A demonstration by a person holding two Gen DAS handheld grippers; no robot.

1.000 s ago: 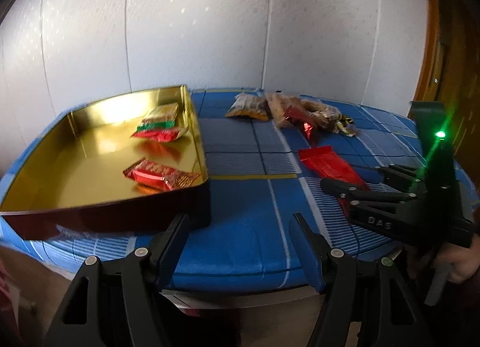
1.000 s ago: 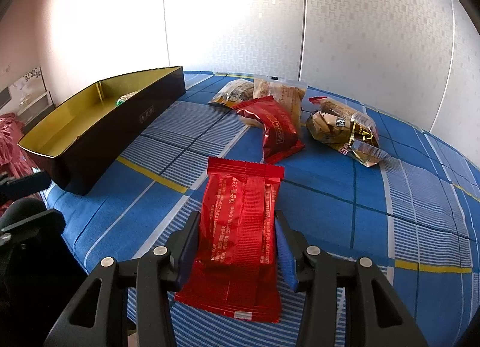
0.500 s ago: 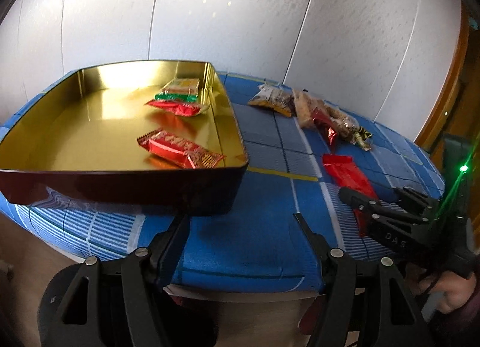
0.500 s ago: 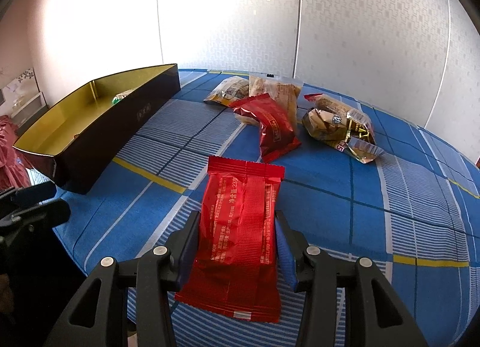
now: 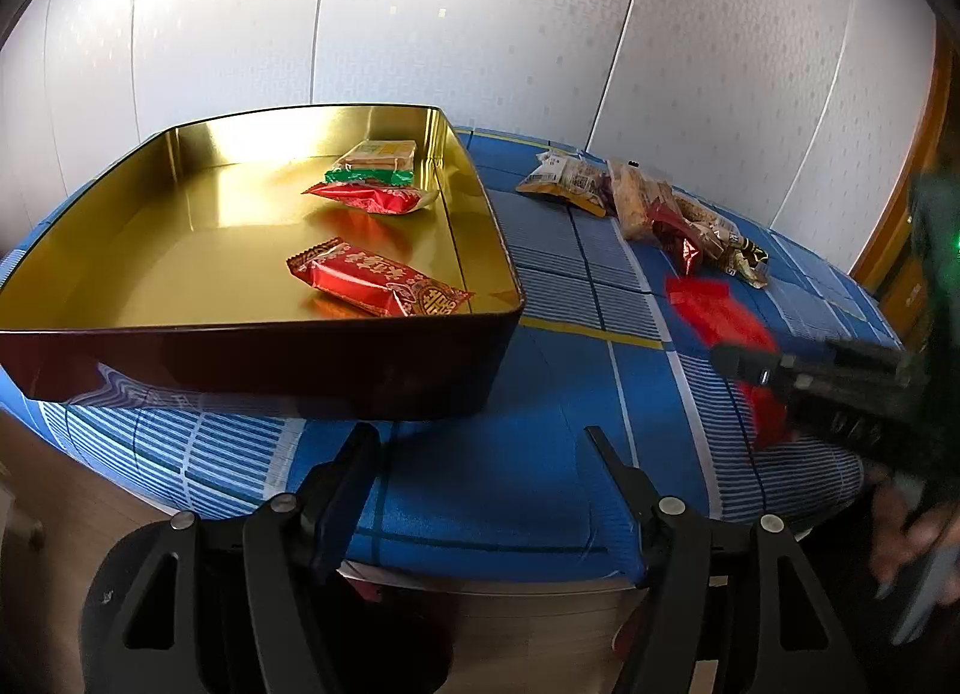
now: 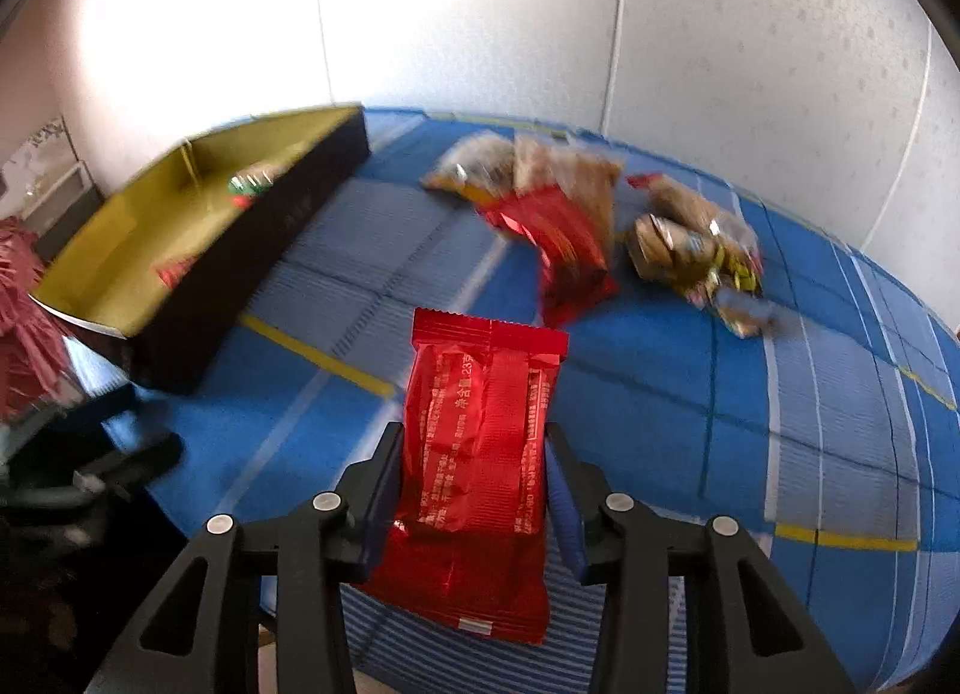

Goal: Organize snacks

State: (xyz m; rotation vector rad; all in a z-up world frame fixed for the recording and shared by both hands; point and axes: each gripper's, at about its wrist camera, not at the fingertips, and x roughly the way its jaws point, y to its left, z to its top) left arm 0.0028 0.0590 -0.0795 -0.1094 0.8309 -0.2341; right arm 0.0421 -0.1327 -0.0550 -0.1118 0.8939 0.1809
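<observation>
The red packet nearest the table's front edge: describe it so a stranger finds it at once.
On the blue striped tablecloth, right of the gold tin, a snack pile sits at the back. Alone in front lies the red packet, plain foil, flat, between the right claw, whose jaws are closing.

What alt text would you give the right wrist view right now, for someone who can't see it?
The right hand-held gripper is closing on a red snack packet that lies between its fingers on a blue striped cloth. Behind lie more loose snack packets, and to the left a gold-lined tin holding some.
</observation>
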